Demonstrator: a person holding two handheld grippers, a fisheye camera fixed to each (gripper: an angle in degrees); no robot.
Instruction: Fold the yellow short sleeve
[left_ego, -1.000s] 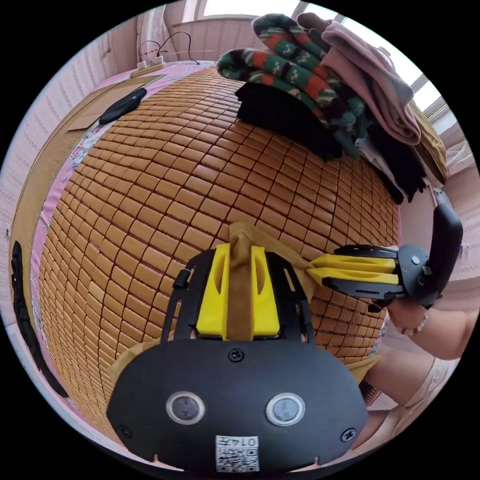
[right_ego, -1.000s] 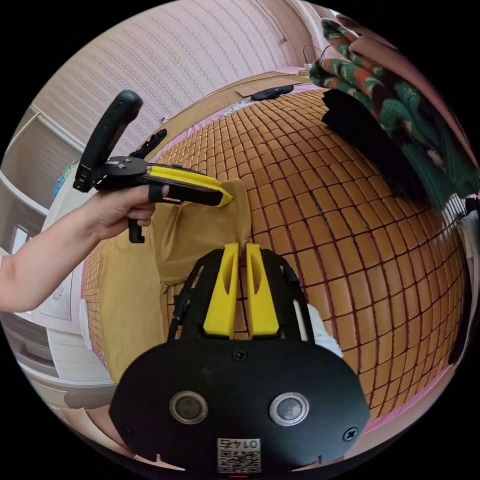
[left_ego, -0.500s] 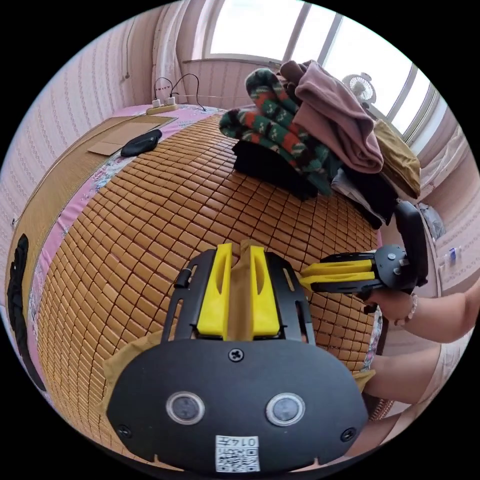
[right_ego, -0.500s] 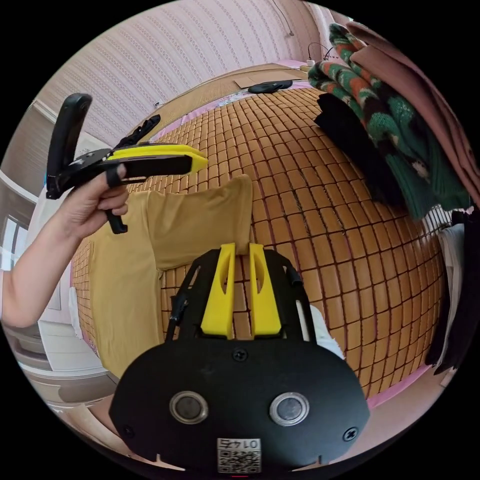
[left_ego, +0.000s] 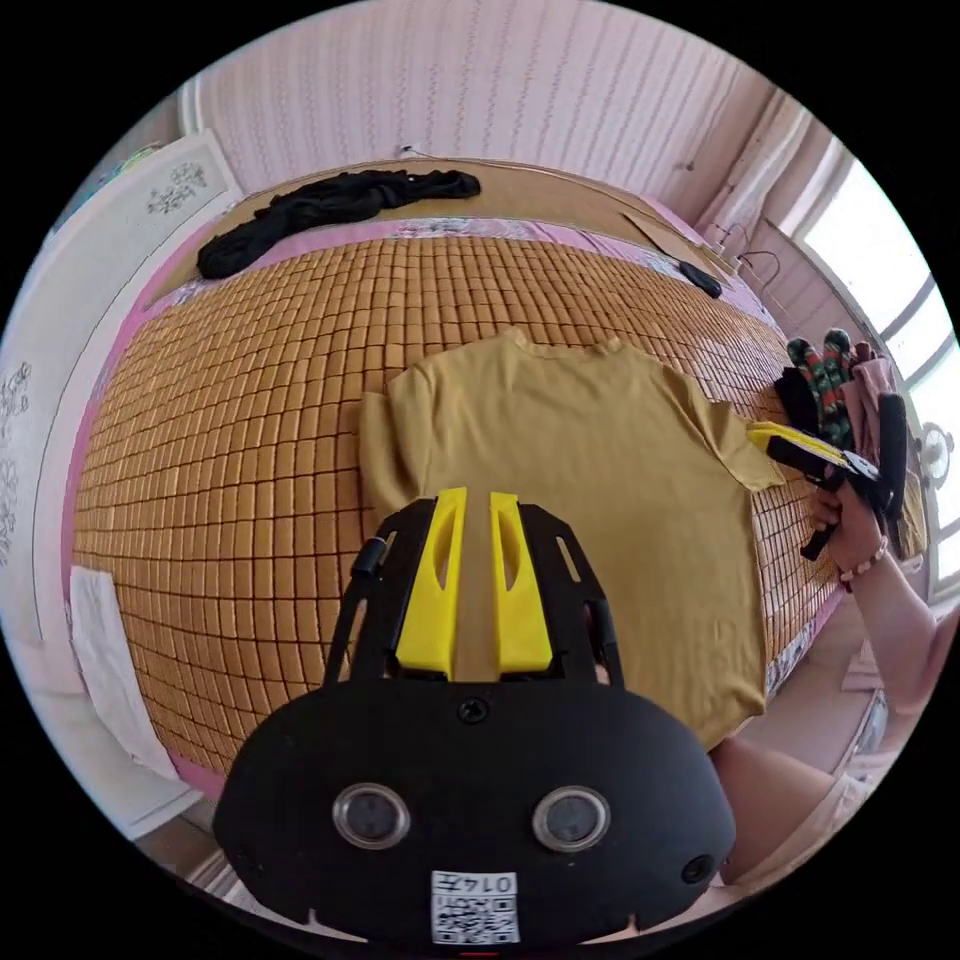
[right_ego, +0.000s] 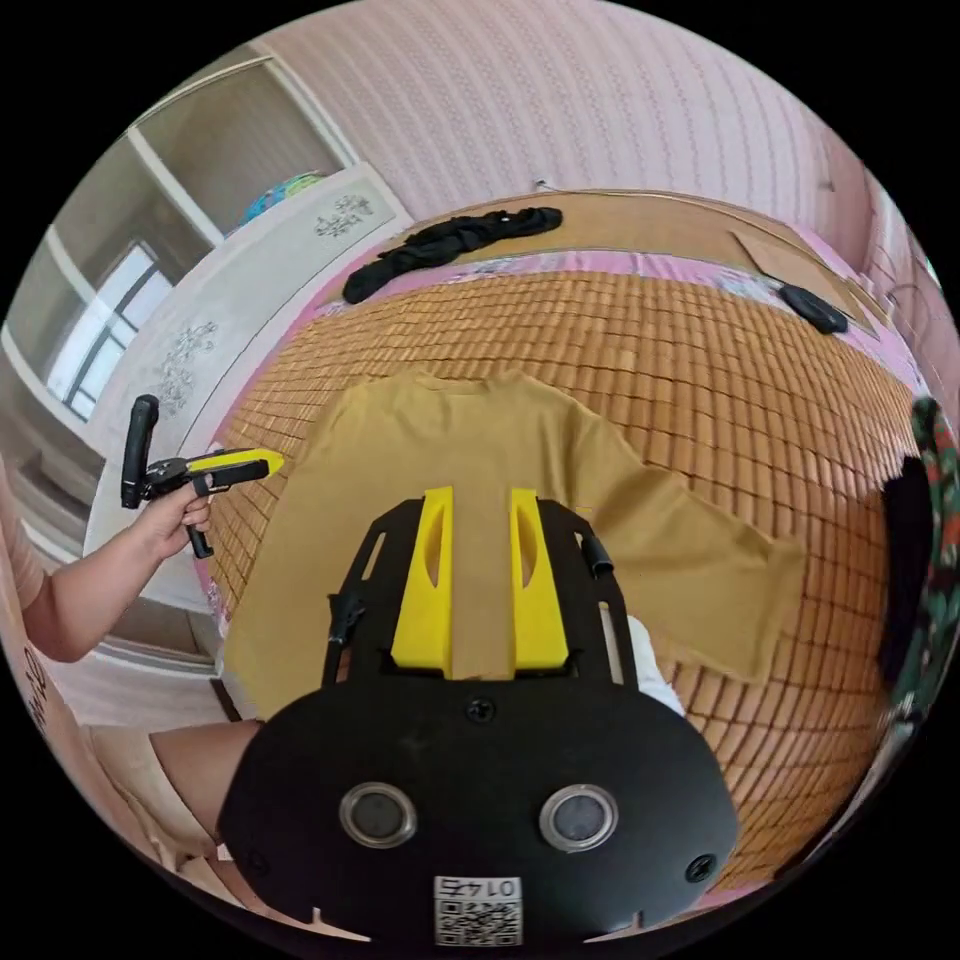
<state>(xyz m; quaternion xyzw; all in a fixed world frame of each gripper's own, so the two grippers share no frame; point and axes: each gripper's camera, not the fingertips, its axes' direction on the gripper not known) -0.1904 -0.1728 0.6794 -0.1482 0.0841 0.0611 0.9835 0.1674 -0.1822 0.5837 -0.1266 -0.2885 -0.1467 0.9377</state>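
Note:
The yellow short-sleeve shirt (left_ego: 600, 480) (right_ego: 480, 450) lies flat on the bamboo mat (left_ego: 220, 400), collar on the far side. One sleeve (right_ego: 720, 590) spreads out to the side; the other (left_ego: 378, 450) lies tucked against the body. My left gripper (left_ego: 468, 497) hovers above the shirt, jaws nearly together with nothing between them. It also appears beside the shirt's edge (right_ego: 278, 460), in a hand. My right gripper (right_ego: 480, 492) hangs over the shirt's middle, open and empty. In the left gripper view it (left_ego: 757, 432) sits by the spread sleeve.
A black garment (left_ego: 330, 200) (right_ego: 450, 240) lies at the mat's far edge. A pile of folded clothes (left_ego: 840, 390) (right_ego: 930, 540) stands at one side. A small black item (right_ego: 812, 308) and a white cloth (left_ego: 110, 650) lie near the edges. A white cabinet (right_ego: 200, 330) borders the bed.
The left gripper has let go of the yellow cloth. Both grippers have drawn back and up, so the whole shirt lies in view. The right jaws have spread wider.

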